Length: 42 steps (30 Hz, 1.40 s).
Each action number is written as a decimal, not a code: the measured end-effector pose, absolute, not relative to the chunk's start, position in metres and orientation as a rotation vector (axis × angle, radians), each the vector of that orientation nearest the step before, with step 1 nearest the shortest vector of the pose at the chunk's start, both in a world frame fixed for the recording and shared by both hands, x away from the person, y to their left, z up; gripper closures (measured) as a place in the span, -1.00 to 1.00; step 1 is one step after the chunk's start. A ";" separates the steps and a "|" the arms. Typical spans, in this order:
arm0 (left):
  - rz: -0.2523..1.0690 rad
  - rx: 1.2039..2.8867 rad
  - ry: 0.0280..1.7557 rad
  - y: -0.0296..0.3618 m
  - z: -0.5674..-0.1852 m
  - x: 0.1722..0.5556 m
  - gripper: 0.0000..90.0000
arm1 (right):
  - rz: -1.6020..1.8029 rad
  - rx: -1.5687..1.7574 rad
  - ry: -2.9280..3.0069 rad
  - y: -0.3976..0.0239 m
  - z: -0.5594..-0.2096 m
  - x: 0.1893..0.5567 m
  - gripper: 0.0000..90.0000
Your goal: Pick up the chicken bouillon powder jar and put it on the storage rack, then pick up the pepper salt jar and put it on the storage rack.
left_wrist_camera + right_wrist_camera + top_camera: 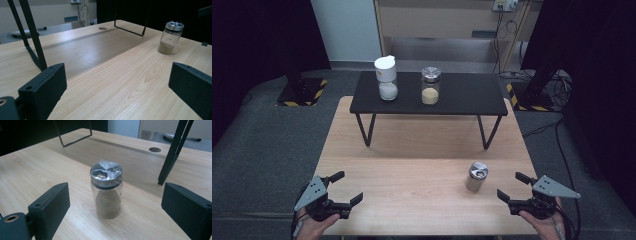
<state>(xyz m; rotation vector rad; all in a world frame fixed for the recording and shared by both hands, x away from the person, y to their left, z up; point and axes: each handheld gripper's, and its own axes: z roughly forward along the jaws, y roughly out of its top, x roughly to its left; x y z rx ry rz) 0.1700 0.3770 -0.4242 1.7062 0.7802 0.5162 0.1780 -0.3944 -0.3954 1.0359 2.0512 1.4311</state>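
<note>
Standing upright on the wooden table (412, 150), at the lower right of the high view, the small glass jar (476, 176) with a silver lid and a brownish powder is waiting just beside the right gripper (510, 187), whose jaws are gaping wide with nothing between them. In the right gripper view the jar (106, 190) is sitting centred ahead of the two black jaws, clear of both, so the hand appears to be lining up for a grasp. The left gripper (347, 187), at the lower left of the high view, is likewise spreading its jaws on empty air, well apart from the jar. Two more jars, a white-capped jar (386, 77) and a silver-lidded jar (431, 86), are standing on the black shelf (462, 102) near the top centre. The main risk, as I am judging it, is tipping: the jar is tall and narrow, and one jaw touching before the other could be nudging it over or sliding it across the smooth wood. Closing too high, on the lid with its crinkled clear film, could be letting the glass slip once lifted.
</note>
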 end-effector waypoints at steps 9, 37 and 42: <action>0.516 1.705 0.780 0.377 -0.424 0.170 -0.99 | 1.440 1.045 2.033 -0.397 -0.401 0.176 -0.81; 0.511 1.710 0.773 0.377 -0.425 0.171 -0.99 | 1.460 1.034 1.979 -0.397 -0.405 0.170 -0.90; 0.511 1.710 0.771 0.377 -0.424 0.171 -0.99 | 1.515 1.034 1.955 -0.400 -0.408 0.169 -0.92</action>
